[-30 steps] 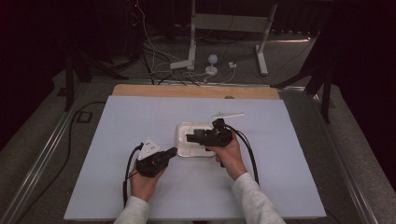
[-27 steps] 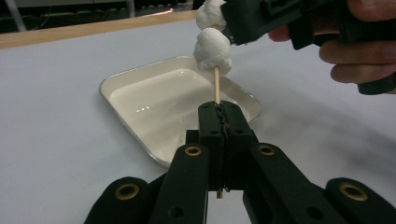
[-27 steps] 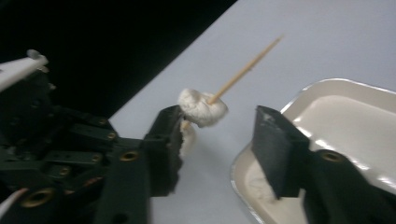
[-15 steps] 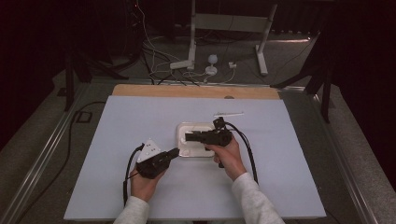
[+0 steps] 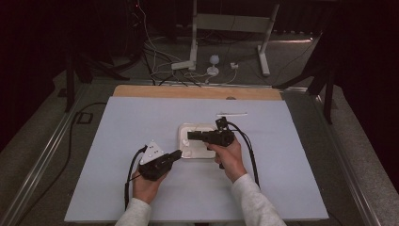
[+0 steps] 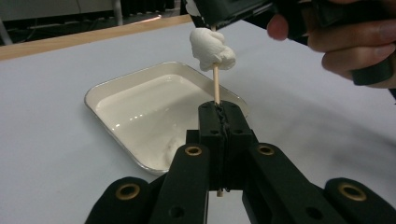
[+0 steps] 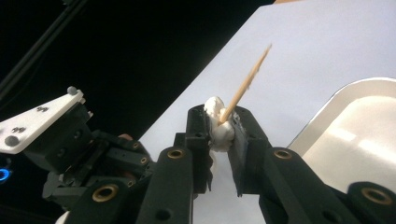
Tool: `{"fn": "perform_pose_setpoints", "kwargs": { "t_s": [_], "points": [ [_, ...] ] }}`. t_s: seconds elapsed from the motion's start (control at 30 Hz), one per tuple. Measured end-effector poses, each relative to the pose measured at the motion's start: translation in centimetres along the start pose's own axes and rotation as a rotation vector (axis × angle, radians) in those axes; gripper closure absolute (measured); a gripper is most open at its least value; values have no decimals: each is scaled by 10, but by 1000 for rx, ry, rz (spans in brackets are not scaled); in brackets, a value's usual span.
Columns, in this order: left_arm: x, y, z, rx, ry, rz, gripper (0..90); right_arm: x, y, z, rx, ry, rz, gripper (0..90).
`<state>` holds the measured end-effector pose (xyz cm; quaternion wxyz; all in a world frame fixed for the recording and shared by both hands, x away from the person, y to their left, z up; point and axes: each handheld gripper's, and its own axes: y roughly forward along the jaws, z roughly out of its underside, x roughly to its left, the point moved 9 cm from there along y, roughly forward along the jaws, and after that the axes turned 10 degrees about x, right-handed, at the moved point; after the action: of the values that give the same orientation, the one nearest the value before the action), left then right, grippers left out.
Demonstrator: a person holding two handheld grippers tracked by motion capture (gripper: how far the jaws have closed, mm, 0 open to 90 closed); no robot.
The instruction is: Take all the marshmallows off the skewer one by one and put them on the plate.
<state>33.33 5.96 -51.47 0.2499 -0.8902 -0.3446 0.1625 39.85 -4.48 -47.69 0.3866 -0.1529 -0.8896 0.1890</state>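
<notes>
My left gripper point(image 6: 222, 112) is shut on a thin wooden skewer point(image 6: 215, 86) that points up and away over a white tray point(image 6: 93, 95). A soft white lump point(image 6: 211, 49) is threaded on the skewer. My right gripper point(image 7: 222, 123) has just been closing, and its pads now press the white lump point(image 7: 218, 130) from both sides, with the skewer tip point(image 7: 247, 79) sticking out past them. In the high view the left gripper point(image 5: 178, 154) sits at the tray's near left corner and the right gripper point(image 5: 190, 135) reaches leftward over the tray point(image 5: 184, 129).
Another white lump point(image 6: 170, 144) lies in the tray's near end. A thin white strip point(image 5: 231, 114) lies on the pale mat behind the tray. A wooden board edge point(image 5: 197, 92) runs along the far side, with cables and stand legs on the floor beyond.
Both hands keep their places over the tray. At this distance the high view shows no other difference.
</notes>
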Motion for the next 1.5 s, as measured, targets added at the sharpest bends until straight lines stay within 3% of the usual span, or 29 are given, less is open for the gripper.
{"fn": "perform_pose_setpoints", "kwargs": {
  "t_s": [0.17,0.2,0.23,0.27,0.37,0.87,0.9,0.93,0.97,1.0,1.1,1.17,1.5],
  "points": [
    [3,-4,-1,-3,13,-14,900,1,-1,-6,-47,11,28,803],
    [4,-4,2,15,25,-33,900,1,-1,-6,-47,11,28,803],
    [4,-4,5,15,31,-30,900,-4,-11,-15,-120,47,43,809],
    [4,-5,4,-4,7,-12,900,-4,-11,-15,-120,47,43,809],
    [2,-1,4,10,30,-20,900,-8,-15,-17,-96,31,72,808],
    [5,-4,4,30,44,-43,900,-17,-24,-25,-161,67,124,811],
    [7,-3,8,63,60,-61,900,-23,-36,-31,-228,92,178,822],
    [9,-3,14,82,62,-74,900,-23,-36,-31,-228,92,178,822],
    [13,-5,17,72,24,-62,900,-29,-52,-37,-295,126,175,824],
    [17,-7,16,56,-7,-53,900,-32,-66,-42,-321,141,164,823],
    [20,-11,9,19,-33,-47,900,-34,-88,-44,-277,99,194,818],
    [20,-10,9,20,-36,-50,900,-34,-91,-42,-255,83,199,816],
    [22,-9,10,30,-44,-57,900,-37,-72,-33,-182,50,215,805]
  ]
}}
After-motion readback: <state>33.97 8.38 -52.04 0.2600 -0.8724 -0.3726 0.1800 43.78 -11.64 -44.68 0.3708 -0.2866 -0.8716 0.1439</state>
